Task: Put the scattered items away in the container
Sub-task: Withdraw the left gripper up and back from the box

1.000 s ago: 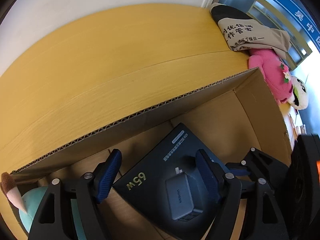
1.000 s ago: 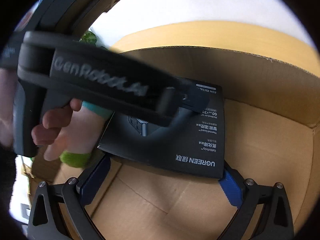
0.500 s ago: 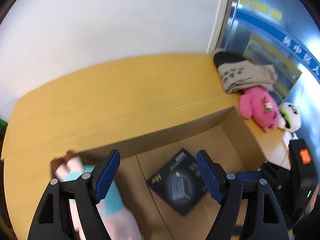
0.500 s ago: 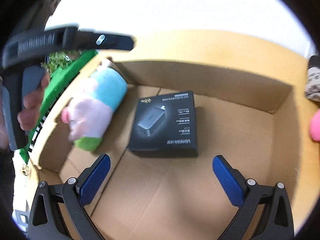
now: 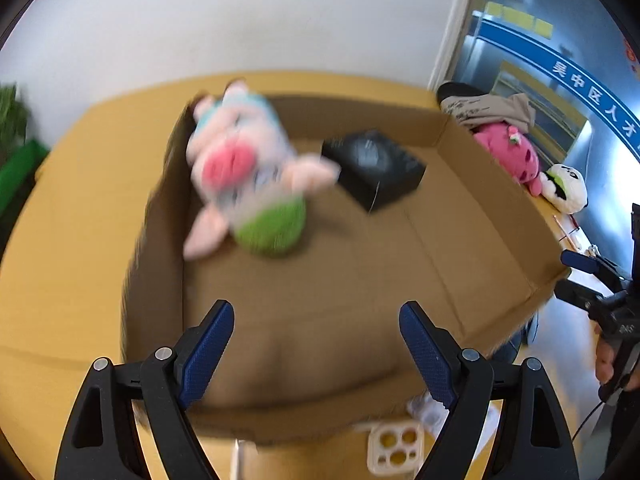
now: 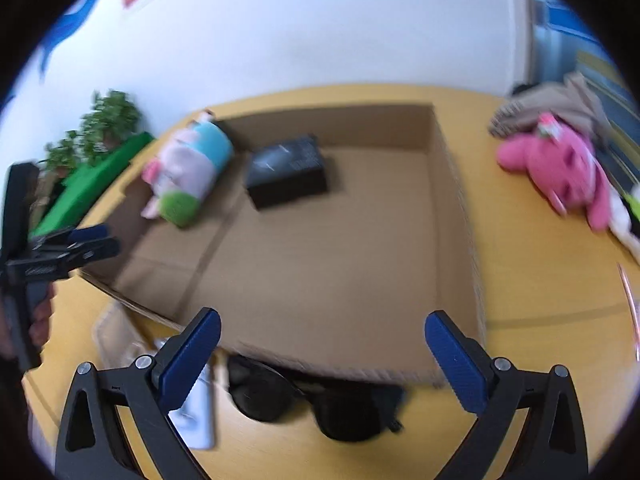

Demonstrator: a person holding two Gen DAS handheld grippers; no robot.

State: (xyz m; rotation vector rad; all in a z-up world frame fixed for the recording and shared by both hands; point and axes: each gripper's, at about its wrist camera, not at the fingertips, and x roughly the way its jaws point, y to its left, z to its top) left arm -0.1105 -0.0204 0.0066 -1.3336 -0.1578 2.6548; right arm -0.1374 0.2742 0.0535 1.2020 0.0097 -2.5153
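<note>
An open cardboard box (image 5: 492, 184) (image 6: 452, 208) lies on the yellow table. Inside it, at the far left, is a pink, blue and green plush toy (image 5: 240, 172) (image 6: 188, 168), with a black charger box (image 5: 374, 168) (image 6: 288, 172) beside it. My left gripper (image 5: 316, 340) hovers over the box's near edge, its jaws opening and nothing between them. My right gripper (image 6: 324, 328) stands open and empty above the near rim. Black sunglasses (image 6: 312, 404) lie on the table just below that rim. Each gripper shows in the other's view, the left gripper (image 6: 98, 240) and the right gripper (image 5: 568, 274).
A pink plush (image 5: 508, 152) (image 6: 560, 168), a panda plush (image 5: 564, 188) and a beige printed cloth (image 5: 488, 108) lie right of the box. A cream phone case (image 5: 394, 448) and a white packet (image 6: 192, 412) lie in front. A green box (image 6: 92, 184) stands at the left.
Both grippers have pulled back out of the box, towards its near side. The charger box, earlier between the jaws, now lies free on the box floor.
</note>
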